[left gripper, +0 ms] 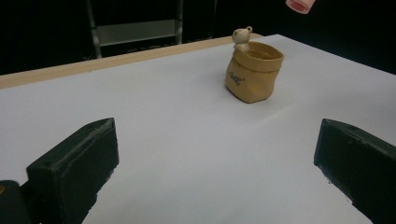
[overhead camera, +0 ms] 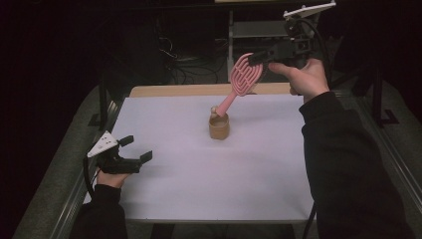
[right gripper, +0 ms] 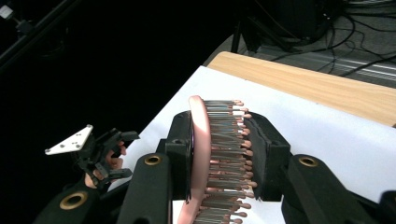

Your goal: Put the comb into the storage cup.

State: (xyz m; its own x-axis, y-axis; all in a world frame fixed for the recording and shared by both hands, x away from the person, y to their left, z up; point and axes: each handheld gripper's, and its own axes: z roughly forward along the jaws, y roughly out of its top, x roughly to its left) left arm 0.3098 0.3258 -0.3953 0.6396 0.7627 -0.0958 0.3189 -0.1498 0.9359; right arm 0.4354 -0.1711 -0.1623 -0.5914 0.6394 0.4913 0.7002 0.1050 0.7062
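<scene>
The one piece of writing in these pictures stands on the tan sack-shaped pot [left gripper: 253,70] that sits on the white tabletop [left gripper: 187,140], toward 1 o'clock from the middle of the left gripper view. A short dark print of two slanted lines lies low on the side of the pot that faces that camera, at about 8 o'clock on its body. The letters are too small and blurred to be read. In the high view the same pot [overhead camera: 219,128] stands near the middle of the tabletop, and the print cannot be made out there.
</scene>
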